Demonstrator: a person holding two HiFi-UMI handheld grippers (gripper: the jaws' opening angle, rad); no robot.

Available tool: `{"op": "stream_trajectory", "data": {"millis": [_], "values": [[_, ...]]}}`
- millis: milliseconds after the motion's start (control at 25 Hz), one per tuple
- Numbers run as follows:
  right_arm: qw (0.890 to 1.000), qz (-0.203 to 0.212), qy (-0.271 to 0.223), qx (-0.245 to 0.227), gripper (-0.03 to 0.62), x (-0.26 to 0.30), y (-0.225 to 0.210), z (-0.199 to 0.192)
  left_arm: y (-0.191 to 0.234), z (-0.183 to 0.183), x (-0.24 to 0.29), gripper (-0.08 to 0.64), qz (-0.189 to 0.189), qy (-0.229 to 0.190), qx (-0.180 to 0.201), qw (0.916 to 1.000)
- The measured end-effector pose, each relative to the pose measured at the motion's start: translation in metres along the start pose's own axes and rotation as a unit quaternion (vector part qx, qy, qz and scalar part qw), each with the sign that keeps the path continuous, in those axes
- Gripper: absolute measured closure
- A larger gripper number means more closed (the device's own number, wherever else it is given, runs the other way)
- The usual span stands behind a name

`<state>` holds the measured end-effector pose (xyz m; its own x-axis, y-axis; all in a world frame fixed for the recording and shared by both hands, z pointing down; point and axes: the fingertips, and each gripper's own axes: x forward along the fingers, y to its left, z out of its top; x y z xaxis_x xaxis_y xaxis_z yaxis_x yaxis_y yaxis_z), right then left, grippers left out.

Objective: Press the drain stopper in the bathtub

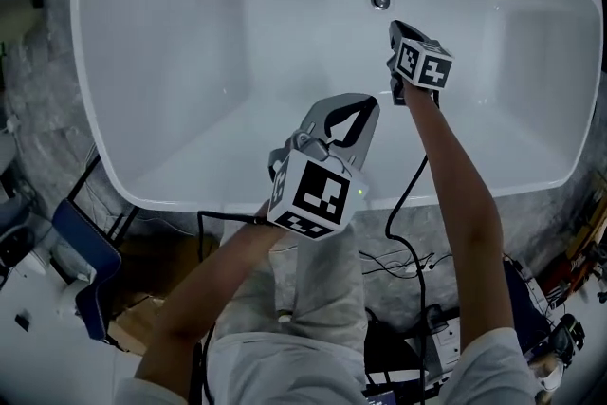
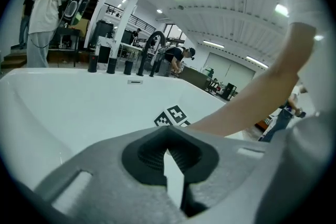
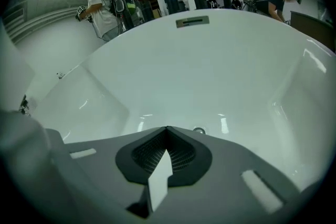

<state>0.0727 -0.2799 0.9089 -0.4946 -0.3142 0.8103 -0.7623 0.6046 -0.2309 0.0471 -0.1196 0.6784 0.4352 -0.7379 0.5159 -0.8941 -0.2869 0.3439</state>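
The round chrome drain stopper (image 1: 380,0) sits in the floor of the white bathtub (image 1: 190,62). My right gripper (image 1: 395,30) hangs inside the tub, just short of the stopper, jaws shut on nothing. In the right gripper view the stopper (image 3: 199,130) peeks out just past the closed tips of the right gripper (image 3: 167,128). My left gripper (image 1: 363,105) hovers over the tub's near rim, also shut and empty. The left gripper view shows the left gripper (image 2: 168,129) closed, with the right gripper's marker cube (image 2: 172,116) beyond it.
An overflow plate (image 3: 192,21) is set in the tub's far wall. Black cables (image 1: 403,251) trail over the floor by the near rim, and a blue chair (image 1: 81,251) stands at the left. People stand in the room beyond the tub (image 3: 102,5).
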Motion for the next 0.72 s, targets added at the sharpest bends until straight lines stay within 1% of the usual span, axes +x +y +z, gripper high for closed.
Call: {"op": "stream_trajectory", "data": {"millis": [80,160,280,400,480,720], "values": [[1.0,-0.002,-0.003,0.001,0.589,-0.026,0.007,0.001,-0.015,0.014,-0.015,0.56,-0.014,0.002,0.02,0.9997],[1.0,-0.002,-0.002,-0.002,0.589,-0.053,0.013,0.002,-0.026,0.029,-0.032,0.56,-0.02,0.0,0.036,0.9991],[1.0,0.003,-0.004,-0.005,0.589,-0.088,0.02,0.012,-0.033,0.048,-0.056,0.56,-0.023,-0.003,0.033,0.9992],[1.0,0.01,-0.015,0.018,0.589,-0.121,0.032,0.027,-0.04,0.061,-0.077,0.56,-0.022,0.002,0.039,0.999],[0.999,0.015,-0.028,0.032,0.589,-0.143,0.043,0.04,-0.044,0.072,-0.09,0.56,-0.022,0.004,0.038,0.999],[0.996,0.04,-0.071,0.046,0.589,-0.208,0.084,0.084,-0.053,0.117,-0.132,0.56,-0.014,0.003,0.039,0.9991]]}}
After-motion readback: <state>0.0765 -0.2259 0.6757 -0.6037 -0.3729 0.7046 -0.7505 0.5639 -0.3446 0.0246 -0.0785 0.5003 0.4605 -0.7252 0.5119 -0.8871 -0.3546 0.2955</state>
